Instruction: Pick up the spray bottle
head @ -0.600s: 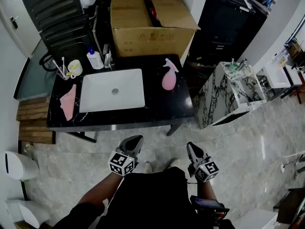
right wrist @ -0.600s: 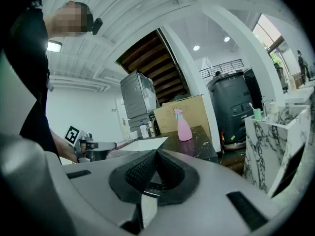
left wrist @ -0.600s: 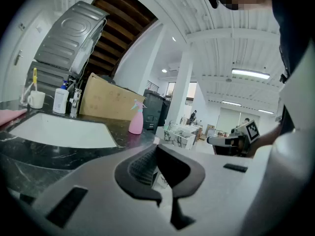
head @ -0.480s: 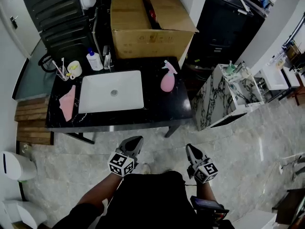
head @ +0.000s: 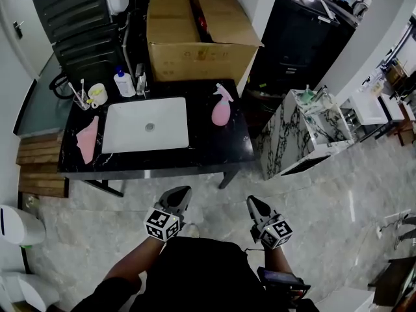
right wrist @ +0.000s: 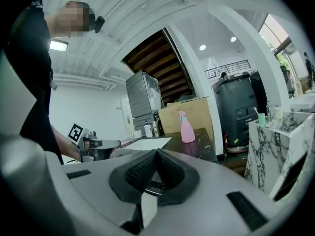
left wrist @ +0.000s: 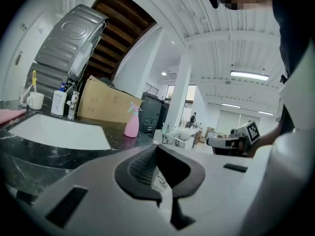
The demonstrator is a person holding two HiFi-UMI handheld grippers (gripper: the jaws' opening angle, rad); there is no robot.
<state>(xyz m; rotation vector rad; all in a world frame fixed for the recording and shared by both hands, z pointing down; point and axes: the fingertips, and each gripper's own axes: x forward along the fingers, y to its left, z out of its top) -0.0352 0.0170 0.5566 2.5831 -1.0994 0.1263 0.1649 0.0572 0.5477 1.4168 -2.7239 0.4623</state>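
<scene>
since half a second ago the bench (head: 214, 149) and the pink bottle (head: 221, 111) have slid up and left in the head view, and both tools have drifted slightly left. the left tool (head: 181, 192) has its jaws pressed together with nothing between them. the right tool (head: 252, 203) is closed and empty too. the bottle stands upright on the bench ahead of both tools, well apart from them, just right of the sink (head: 146, 124) and before the box (head: 195, 41).
</scene>
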